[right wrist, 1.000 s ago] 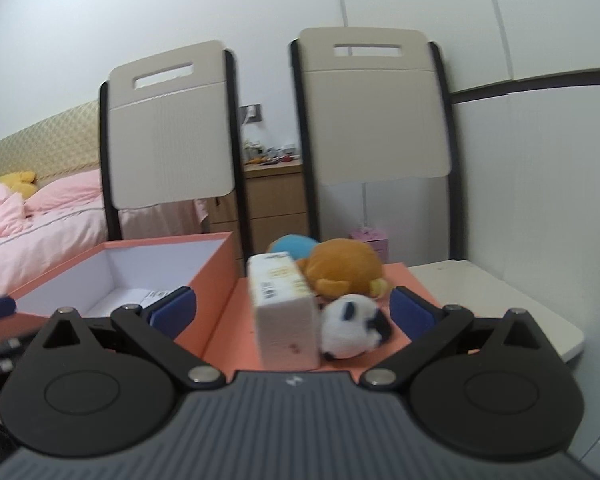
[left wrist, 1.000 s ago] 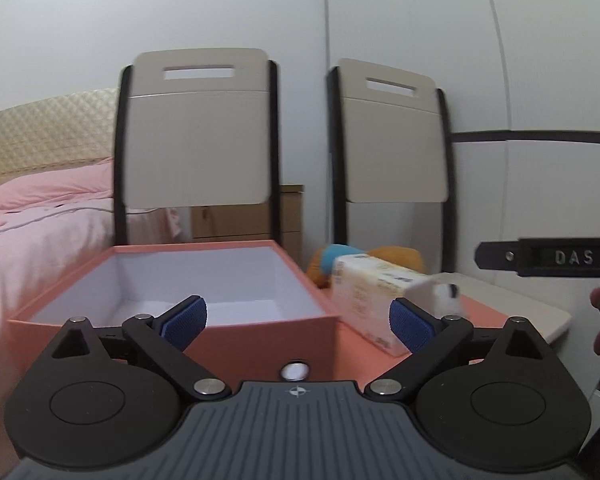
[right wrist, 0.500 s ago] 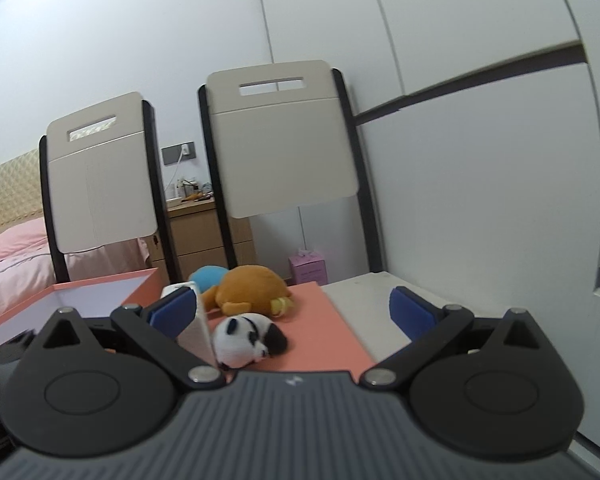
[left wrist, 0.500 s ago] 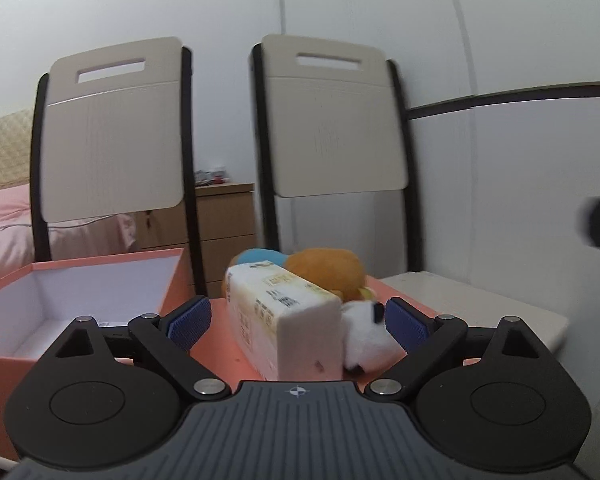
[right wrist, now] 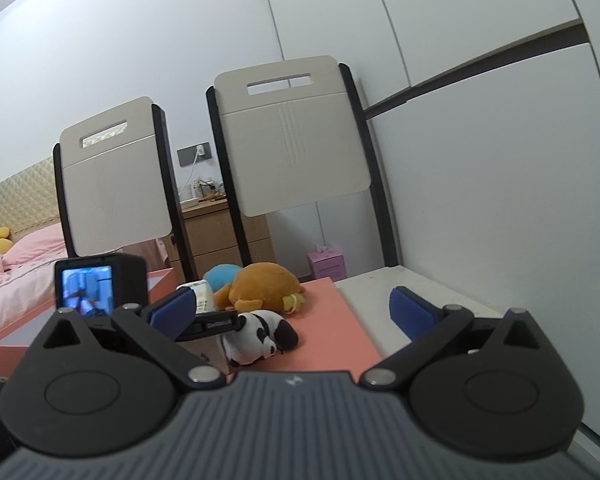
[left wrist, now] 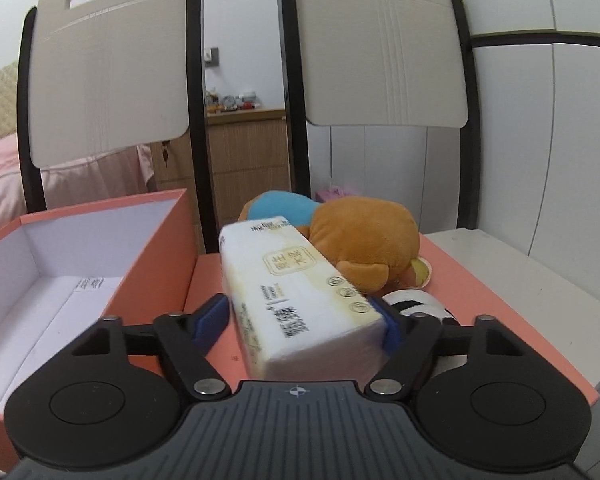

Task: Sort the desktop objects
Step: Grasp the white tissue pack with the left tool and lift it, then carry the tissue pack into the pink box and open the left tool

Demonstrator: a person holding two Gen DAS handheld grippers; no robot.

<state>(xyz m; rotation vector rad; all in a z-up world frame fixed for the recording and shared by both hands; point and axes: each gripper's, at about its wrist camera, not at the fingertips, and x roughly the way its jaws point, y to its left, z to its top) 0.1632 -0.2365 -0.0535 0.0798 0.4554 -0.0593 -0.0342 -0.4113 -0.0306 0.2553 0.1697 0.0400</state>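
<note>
**Two tongs over the pink mat, one narrowing on the tissues**

Both tongs sit low over the bench. The left tongs [left wrist: 304, 322] are closing, with the tissue pack [left wrist: 296, 300] between the blue pads; the right-hand pad looks to be against the pack's side, while the left-hand pad [left wrist: 209, 320] shows a thin gap, so a firm grip cannot be told. The right tongs [right wrist: 292, 308] stand wide apart with nothing between them, held off to the right of the left tool, whose camera screen [right wrist: 86, 290] shows at their left edge.

The tissue pack lies lengthwise on the pink mat [left wrist: 480, 292], its near end between the left pads. Just beyond it, touching its far right side, lies the orange plush toy [left wrist: 364, 240] with a blue plush [left wrist: 280, 208] behind. The panda plush [right wrist: 260, 334] lies on the mat near the right pad of the left tongs. To the left stands the open pink box [left wrist: 152, 256], white inside, with a paper slip on its floor. Two chairs [left wrist: 112, 72] stand behind the white bench [left wrist: 540, 264], a bed farther left.
</note>
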